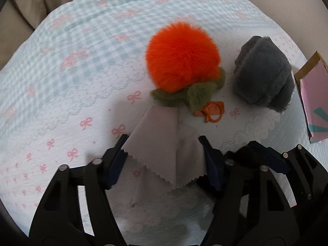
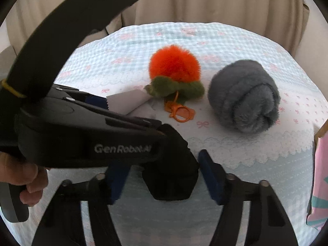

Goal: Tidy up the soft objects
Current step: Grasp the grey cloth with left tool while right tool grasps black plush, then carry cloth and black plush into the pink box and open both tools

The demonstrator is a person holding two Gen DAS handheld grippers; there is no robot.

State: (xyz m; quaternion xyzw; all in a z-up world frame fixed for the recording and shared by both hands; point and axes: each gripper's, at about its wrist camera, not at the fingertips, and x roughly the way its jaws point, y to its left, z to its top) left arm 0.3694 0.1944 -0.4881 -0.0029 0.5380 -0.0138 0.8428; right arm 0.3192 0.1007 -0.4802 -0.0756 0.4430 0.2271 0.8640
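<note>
A pale grey cloth (image 1: 162,145) with zigzag edges lies between the fingers of my left gripper (image 1: 163,160), whose jaws stand wide around it without clamping it. Beyond it sits an orange fluffy pom-pom (image 1: 181,57) with green leaves and an orange clasp (image 1: 213,112). A grey plush roll (image 1: 264,73) lies to its right. In the right wrist view, my right gripper (image 2: 162,176) is open, and the left gripper's body (image 2: 92,135) crosses in front of it. The cloth (image 2: 127,100), pom-pom (image 2: 174,65) and grey roll (image 2: 246,100) show there too.
Everything rests on a table with a light blue checked cloth (image 1: 71,82) with pink bows. A pink and teal box (image 1: 315,100) lies at the right edge, also in the right wrist view (image 2: 319,180). Beige curtains (image 2: 205,0) hang behind.
</note>
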